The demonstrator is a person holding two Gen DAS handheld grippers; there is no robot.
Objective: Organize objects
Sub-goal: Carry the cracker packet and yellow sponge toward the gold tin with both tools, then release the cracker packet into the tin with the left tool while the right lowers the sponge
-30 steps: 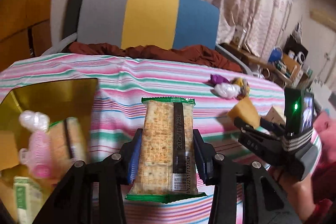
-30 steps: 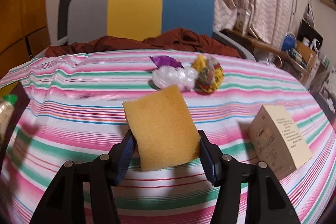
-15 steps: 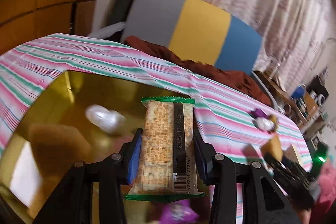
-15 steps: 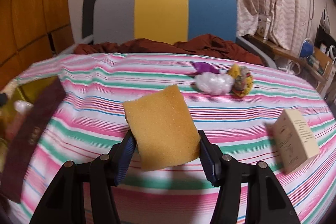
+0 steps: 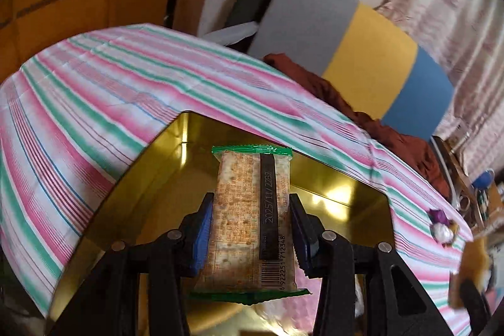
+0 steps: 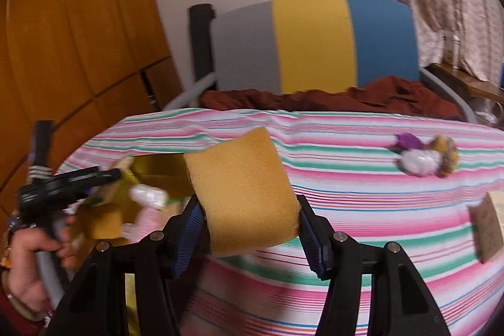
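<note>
The left gripper (image 5: 250, 229) is clenched on the cracker pack (image 5: 252, 219), which stands lengthwise between the blue pads (image 5: 201, 230). Over the last second the left view has swung from the open striped cloth (image 5: 94, 103) to the gold tray (image 5: 346, 188), which now fills the field from 7 to 3 o'clock behind the pack; the pack sits above the tray's bare far corner. Judgement: the left side has reached its drop zone and release is the next step. The right gripper (image 6: 249, 219) is clenched on the sponge (image 6: 242, 194), grip unchanged. Its view has panned left: the box (image 6: 486, 225), formerly close at 4 o'clock, is now at the 3 o'clock edge, the pom-poms (image 6: 422, 158) lie at 2 o'clock, and the tray contents (image 6: 148, 197) with the left gripper appear at 9 o'clock. Judgement: the sponge is also headed for the tray; the two grippers are converging, so collision is a risk.
</note>
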